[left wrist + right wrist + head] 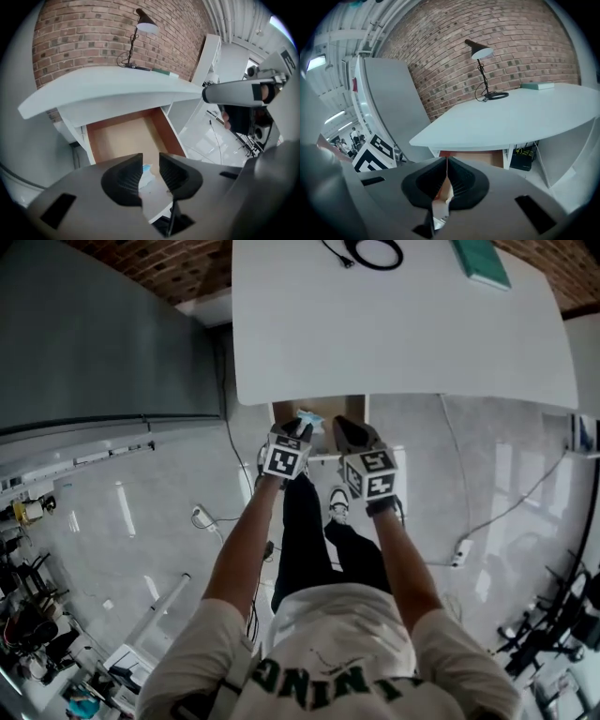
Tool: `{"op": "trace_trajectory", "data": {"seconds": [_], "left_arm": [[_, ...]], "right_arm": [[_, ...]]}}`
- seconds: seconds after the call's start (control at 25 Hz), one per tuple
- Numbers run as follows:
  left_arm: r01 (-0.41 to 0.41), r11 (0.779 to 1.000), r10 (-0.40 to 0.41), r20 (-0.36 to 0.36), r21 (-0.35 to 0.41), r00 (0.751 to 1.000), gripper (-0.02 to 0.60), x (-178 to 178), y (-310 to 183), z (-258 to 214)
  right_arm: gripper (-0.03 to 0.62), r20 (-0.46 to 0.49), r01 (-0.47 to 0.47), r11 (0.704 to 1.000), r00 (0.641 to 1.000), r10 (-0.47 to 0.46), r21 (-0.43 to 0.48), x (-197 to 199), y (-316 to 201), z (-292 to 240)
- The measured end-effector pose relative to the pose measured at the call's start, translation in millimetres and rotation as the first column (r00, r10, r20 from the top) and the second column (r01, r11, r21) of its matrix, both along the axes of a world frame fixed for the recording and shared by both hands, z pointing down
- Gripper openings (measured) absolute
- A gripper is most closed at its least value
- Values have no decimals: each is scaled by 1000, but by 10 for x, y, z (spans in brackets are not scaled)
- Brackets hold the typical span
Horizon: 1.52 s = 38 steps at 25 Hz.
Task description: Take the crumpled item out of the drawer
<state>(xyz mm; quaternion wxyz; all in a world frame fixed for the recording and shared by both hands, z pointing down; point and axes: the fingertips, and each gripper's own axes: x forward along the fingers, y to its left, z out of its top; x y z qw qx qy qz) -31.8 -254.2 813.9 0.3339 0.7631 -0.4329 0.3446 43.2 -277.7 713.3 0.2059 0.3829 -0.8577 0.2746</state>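
The drawer [125, 138] stands pulled out under the white desk [108, 84], and its brown floor is bare towards the back. A crumpled pale blue and white item [146, 174] lies at the drawer's front end. My left gripper [150, 179] hangs right over it, open, the item showing in the gap between the jaws with no pad pressing on it. In the head view the crumpled item [310, 417] peeks out at the left gripper [302, 426]. My right gripper [349, 431] hovers beside it over the drawer [330, 406]. That right gripper [446, 164] is shut with nothing in it.
On the desk top [403, 334] are a black lamp [481, 52] with a coiled cable [375, 251] and a green book [480, 261]. A grey cabinet [94, 334] stands to the left. Cables and a power strip [459, 554] lie on the glossy floor.
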Motion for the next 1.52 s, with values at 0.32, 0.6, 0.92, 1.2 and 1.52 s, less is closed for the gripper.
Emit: {"op": "trace_trajectory", "data": {"seconds": [0.32, 0.6, 0.92, 1.2, 1.52], "left_arm": [[-105, 989, 111, 59, -104, 992, 157, 26, -116, 661], [-155, 971, 161, 16, -181, 987, 226, 174, -55, 1013], [-223, 955, 239, 64, -197, 969, 253, 269, -140, 1417], [-227, 940, 267, 135, -255, 954, 252, 231, -154, 1778], [-229, 932, 282, 164, -282, 945, 109, 280, -152, 1848]], "right_arm": [[6, 14, -49, 998, 999, 50, -37, 87, -34, 380], [6, 18, -91, 995, 996, 92, -52, 183, 42, 535], [6, -10, -139, 986, 990, 139, -90, 409, 97, 785], [6, -26, -183, 979, 983, 181, -93, 539, 75, 890], [6, -51, -207, 973, 978, 203, -103, 765, 75, 943]]}}
